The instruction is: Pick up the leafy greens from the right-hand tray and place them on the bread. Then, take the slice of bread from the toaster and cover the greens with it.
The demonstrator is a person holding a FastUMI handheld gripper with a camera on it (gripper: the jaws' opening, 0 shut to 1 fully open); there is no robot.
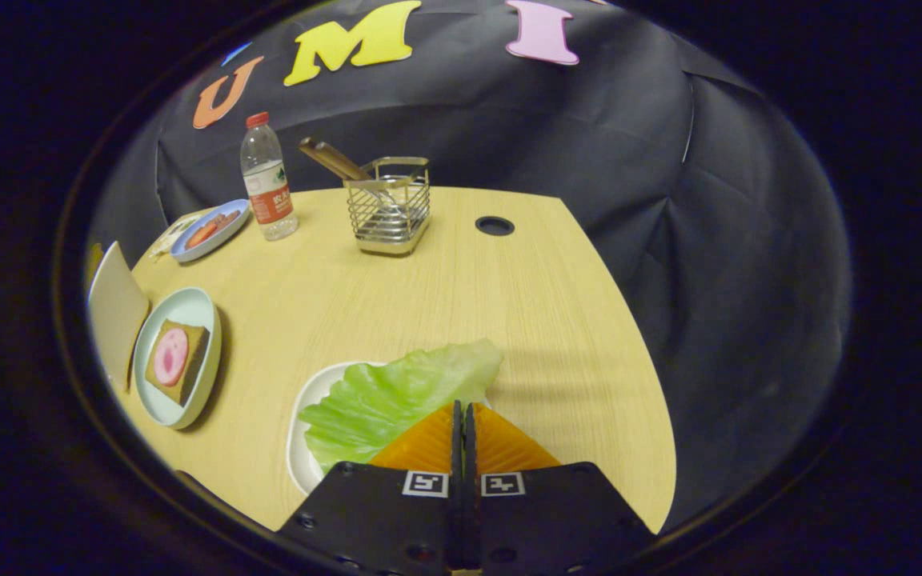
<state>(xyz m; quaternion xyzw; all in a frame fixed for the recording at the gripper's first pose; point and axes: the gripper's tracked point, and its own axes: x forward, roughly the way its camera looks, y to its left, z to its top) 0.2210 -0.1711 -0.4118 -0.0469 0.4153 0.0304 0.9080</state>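
A green lettuce leaf (397, 396) lies across a white tray (301, 448) just ahead of my fingers, its far end reaching past the tray's rim. My gripper (461, 406) is shut, the two fingers pressed together with their tips at the leaf's near edge, apparently pinching it. To the left, beyond the tray, a brown slice of bread (179, 360) with a round pink slice on top rests on a pale blue plate (158, 400). A beige boxy object (114, 308), perhaps the toaster, stands left of that plate, partly cut off.
At the table's far side stand a wire cutlery basket (390, 210) with a utensil handle, a water bottle (266, 180) and a blue dish (209, 230) with food. A round cable hole (495, 226) lies right of the basket. The table's edge (629, 320) runs close on the right.
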